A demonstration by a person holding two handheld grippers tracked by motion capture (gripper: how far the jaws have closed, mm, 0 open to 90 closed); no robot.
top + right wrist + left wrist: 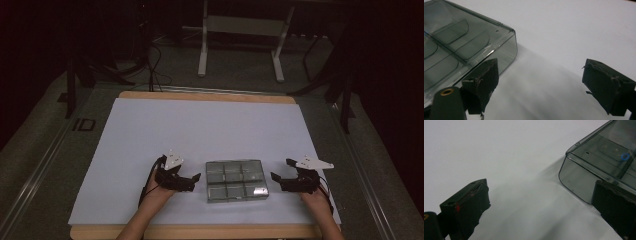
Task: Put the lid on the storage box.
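- Two handheld grippers rest low on a white mat that covers a wooden table, one at each short end of a clear plastic box.
- That box, smoky and see-through, sits near the front edge of the mat, midway between the hands; it is split into six compartments under a shut lid.
- On its left, the left gripper points at the box with its jaws spread wide and nothing between them; in the left gripper view one jaw stands just beside a box corner.
- Opposite it, the right gripper mirrors this, jaws wide and empty, one jaw close to the box wall.
- Judging by this symmetric pose, the hands look ready to steady or open the box from both ends.
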